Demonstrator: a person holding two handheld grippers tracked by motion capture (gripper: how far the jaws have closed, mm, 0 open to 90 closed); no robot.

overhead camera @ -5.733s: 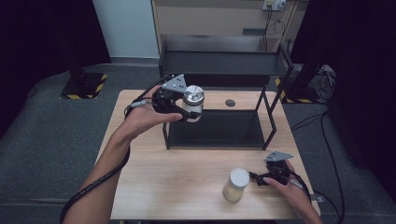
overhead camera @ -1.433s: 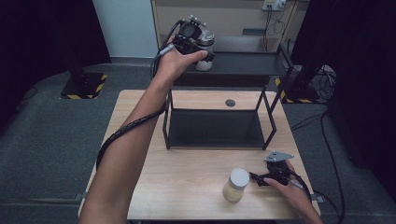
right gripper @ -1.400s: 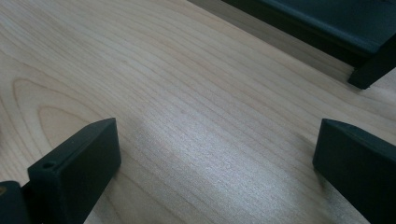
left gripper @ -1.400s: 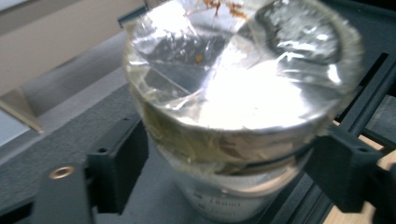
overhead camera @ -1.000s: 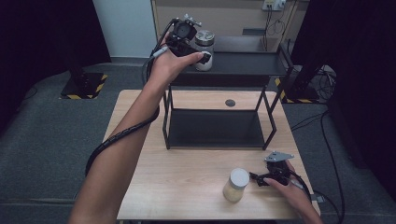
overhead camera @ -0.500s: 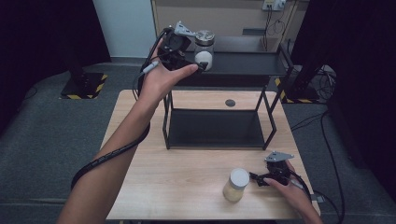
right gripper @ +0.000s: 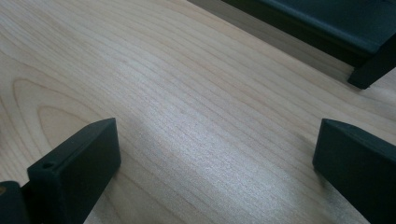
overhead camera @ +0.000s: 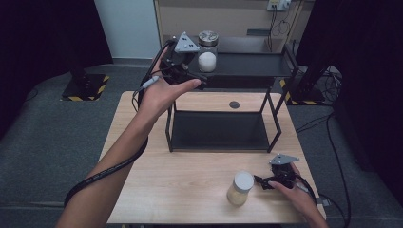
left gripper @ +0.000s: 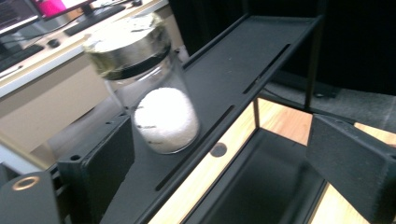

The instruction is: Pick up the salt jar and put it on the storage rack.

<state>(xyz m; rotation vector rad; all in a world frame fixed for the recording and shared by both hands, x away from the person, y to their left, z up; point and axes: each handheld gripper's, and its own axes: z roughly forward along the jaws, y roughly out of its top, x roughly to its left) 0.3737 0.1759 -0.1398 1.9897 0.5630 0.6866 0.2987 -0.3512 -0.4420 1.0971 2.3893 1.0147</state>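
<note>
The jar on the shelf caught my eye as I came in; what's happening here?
A person works with a gripper in each hand. The left gripper hangs open beside the jar of white powder, which stands on the top shelf of the black rack, its jaws apart from the glass. The right gripper rests open on the table beside a second jar.

Silver-lidded jar point(left gripper: 149, 88) of white powder, black shelf point(left gripper: 243, 60)
</note>
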